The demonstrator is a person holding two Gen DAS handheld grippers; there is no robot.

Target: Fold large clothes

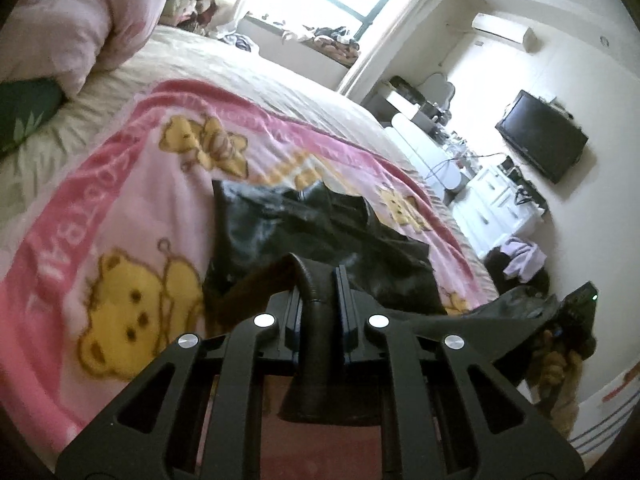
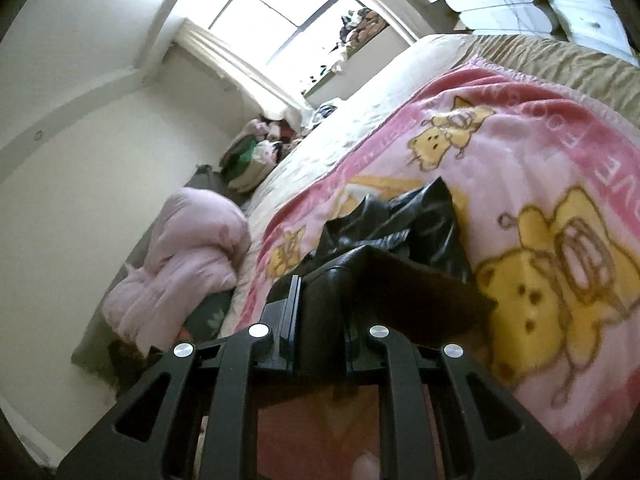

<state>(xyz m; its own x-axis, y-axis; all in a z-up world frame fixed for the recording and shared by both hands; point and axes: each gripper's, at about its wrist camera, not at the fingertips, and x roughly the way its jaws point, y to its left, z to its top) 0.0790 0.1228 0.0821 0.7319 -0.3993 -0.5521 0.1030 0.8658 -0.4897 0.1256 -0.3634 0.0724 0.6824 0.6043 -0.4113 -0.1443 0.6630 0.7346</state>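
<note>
The left gripper (image 1: 320, 300) and the right gripper (image 2: 320, 308) each have their jaws clamped on an edge of the black jacket (image 1: 304, 224), which trails onto the pink blanket (image 1: 132, 208) on the bed (image 1: 280, 76). A pink quilt (image 2: 188, 248) lies at 9 o'clock in the right wrist view; a television (image 1: 542, 136) hangs at 2 o'clock in the left wrist view.

Open blanket lying around the garment

The pink blanket (image 1: 132, 208) is lying bare on both sides of the black jacket (image 1: 304, 224); a pink quilt (image 2: 188, 248) is crowding the headboard end.
</note>
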